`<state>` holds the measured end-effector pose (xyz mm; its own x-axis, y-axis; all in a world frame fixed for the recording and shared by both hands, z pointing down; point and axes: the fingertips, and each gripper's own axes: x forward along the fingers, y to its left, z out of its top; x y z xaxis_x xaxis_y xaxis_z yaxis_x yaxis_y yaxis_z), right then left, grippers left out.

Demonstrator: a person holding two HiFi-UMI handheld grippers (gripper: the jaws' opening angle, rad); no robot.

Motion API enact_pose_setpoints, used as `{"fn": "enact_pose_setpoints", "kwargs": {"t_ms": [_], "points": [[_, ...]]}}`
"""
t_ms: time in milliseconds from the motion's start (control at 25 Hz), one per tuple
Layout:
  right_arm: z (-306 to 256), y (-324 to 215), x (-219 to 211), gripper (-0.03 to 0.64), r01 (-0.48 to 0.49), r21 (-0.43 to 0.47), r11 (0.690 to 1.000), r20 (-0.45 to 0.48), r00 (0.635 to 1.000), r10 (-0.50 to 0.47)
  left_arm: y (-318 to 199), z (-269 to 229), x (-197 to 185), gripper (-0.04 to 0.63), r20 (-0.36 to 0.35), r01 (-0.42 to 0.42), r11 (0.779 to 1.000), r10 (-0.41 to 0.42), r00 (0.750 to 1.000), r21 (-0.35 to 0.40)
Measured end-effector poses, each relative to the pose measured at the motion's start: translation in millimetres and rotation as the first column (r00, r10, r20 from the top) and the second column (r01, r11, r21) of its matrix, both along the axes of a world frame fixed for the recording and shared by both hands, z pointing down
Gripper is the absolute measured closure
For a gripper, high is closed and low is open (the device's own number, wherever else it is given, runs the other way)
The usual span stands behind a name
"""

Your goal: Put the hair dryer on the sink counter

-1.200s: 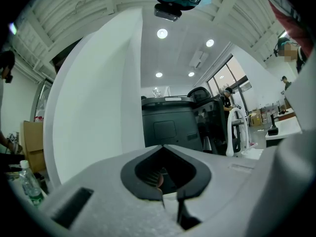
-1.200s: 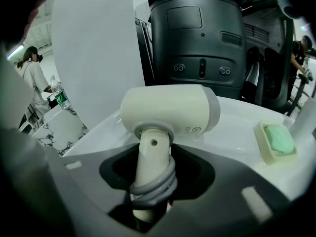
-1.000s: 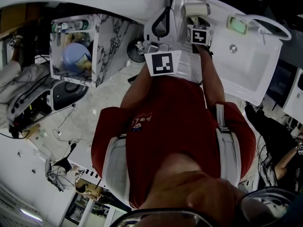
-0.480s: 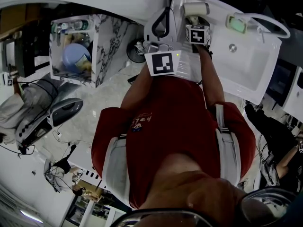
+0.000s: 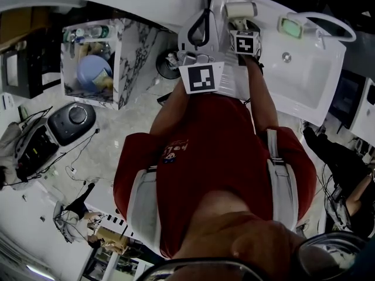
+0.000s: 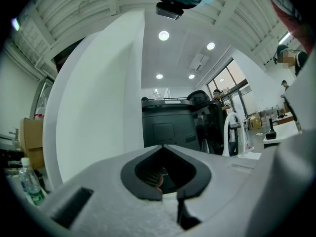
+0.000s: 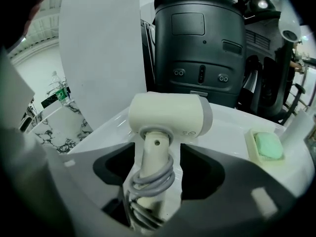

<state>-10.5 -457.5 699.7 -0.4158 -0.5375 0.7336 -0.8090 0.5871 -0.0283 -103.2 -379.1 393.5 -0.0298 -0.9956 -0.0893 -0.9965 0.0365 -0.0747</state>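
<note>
The cream hair dryer (image 7: 170, 115) lies on the white sink counter (image 7: 232, 127), with its grey cord wound round the handle. My right gripper (image 7: 157, 172) is around that handle. Its jaws are opening, and a gap shows on each side between pad and handle. In the head view the hair dryer (image 5: 241, 9) rests at the counter's left corner, just beyond the right gripper (image 5: 240, 25). My left gripper (image 5: 199, 31) hangs left of the counter. Its jaws meet at the tips (image 6: 169, 194) and hold nothing.
A green soap (image 7: 268, 145) on a dish sits right of the dryer, near the faucet (image 5: 331, 28) and basin (image 5: 304, 78). A tall black appliance (image 7: 200, 43) stands behind the counter. A marble cabinet (image 5: 132, 57) holding a blue bowl (image 5: 94, 69) is at left.
Both grippers stay almost where they were. At the left of the floor, a figure in grey has moved away and a round dark device now shows.
</note>
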Motion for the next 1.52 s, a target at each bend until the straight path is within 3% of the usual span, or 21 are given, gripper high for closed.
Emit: {"fn": "enact_pose_setpoints", "kwargs": {"t_ms": [160, 800, 1160, 1520], "points": [[-4, 6, 1, 0.323, -0.016, 0.011, 1.000, -0.003, 1.000, 0.016, 7, -1, -1, 0.594, 0.036, -0.017, 1.000, 0.017, 0.999, 0.004], [-27, 38, 15, 0.314, -0.082, 0.062, 0.995, 0.005, 0.997, 0.081, 36, -14, 1, 0.594, -0.003, -0.082, 0.995, 0.082, 0.997, 0.054], [-60, 59, 20, 0.314, -0.122, 0.112, 0.986, 0.047, 0.992, 0.117, 49, -21, 6, 0.594, -0.049, -0.129, 0.990, 0.132, 0.990, 0.064], [-103, 76, 24, 0.314, -0.164, 0.176, 0.971, 0.111, 0.983, 0.146, 61, -25, 10, 0.594, -0.047, -0.186, 0.979, 0.190, 0.981, 0.079]]}}
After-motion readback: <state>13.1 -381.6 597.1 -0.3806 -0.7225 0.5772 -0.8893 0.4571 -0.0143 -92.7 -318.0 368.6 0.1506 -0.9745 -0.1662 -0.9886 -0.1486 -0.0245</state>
